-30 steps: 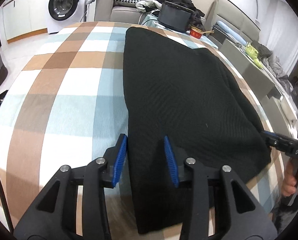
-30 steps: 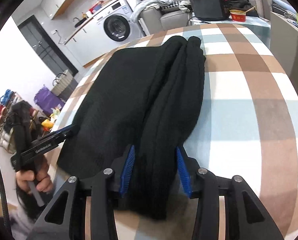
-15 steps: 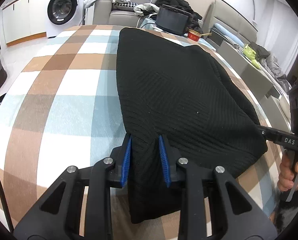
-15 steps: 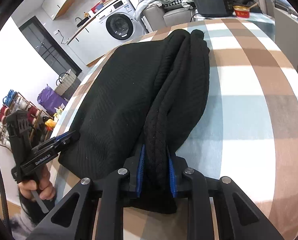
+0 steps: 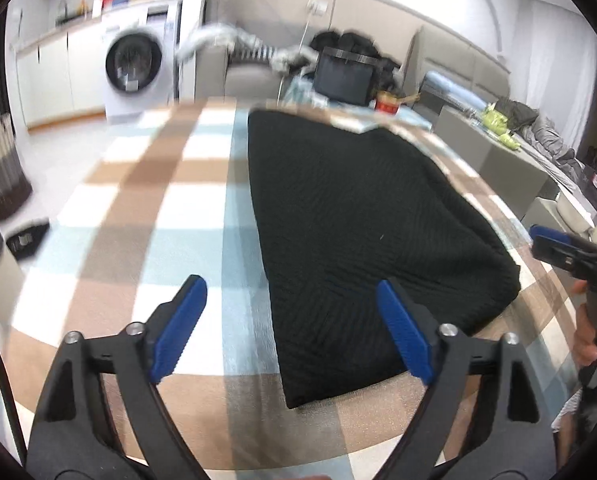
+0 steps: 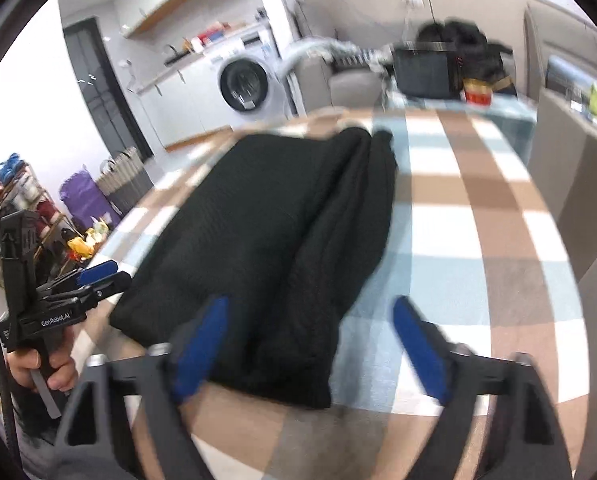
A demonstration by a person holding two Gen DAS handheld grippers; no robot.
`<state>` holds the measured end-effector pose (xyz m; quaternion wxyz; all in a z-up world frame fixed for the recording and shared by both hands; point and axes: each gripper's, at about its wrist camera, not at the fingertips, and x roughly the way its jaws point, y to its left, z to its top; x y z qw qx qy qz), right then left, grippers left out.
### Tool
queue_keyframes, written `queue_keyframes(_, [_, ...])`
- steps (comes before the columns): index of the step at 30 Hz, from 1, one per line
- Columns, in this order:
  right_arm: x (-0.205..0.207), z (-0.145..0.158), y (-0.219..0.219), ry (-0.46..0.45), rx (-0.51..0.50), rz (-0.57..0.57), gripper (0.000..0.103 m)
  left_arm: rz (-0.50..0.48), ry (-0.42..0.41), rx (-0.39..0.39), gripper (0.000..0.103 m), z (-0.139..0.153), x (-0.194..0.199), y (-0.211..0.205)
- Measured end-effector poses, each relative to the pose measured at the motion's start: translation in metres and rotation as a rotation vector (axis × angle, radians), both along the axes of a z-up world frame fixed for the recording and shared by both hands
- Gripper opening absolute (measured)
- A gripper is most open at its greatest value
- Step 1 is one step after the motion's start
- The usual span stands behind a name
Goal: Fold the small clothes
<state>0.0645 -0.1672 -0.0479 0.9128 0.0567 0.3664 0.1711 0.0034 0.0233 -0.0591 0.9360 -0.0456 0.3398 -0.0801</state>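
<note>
Both grippers let go of the folded garment's near edge

The black garment (image 5: pixel 362 216) lies flat on the checked table (image 5: pixel 138 208), a thick folded ridge along its 3 o'clock side in the right wrist view. The left gripper (image 5: pixel 294 328) has just been opening and stands wide, its pads clear of the cloth, its right pad above the near-left corner and its left pad above bare table. The right gripper (image 6: pixel 318 340) has likewise just been opening, wide and holding nothing, with the ridge's near end lying between its pads but untouched. To do this release well, I'd lift clear without snagging the knit, then check the near edge lies square before the next fold. Both grippers point forward and downward toward 12 o'clock, each held by a hand (image 6: pixel 44 368) at the table's near edge.
</note>
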Motion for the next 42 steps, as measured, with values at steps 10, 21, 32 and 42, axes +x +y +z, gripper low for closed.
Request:
queue_keyframes(10, [-0.031, 0.012, 0.025, -0.194, -0.076, 0.054, 0.103, 0.026, -0.138, 0.014, 0.101, 0.019, -0.023, 0.002])
queue_keyframes(21, [-0.039, 0.013, 0.021, -0.264, -0.001, 0.055, 0.103, 0.035, -0.199, 0.017, 0.102, 0.018, -0.032, 0.000])
queue_keyframes(32, [-0.042, 0.006, 0.022, -0.303, 0.039, 0.068, 0.103, 0.033, -0.213, 0.003, 0.102, 0.019, -0.035, 0.002])
queue_keyframes(42, [-0.046, 0.006, 0.020, -0.324, 0.045, 0.062, 0.103, 0.035, -0.226, 0.017, 0.102, 0.020, -0.034, 0.000])
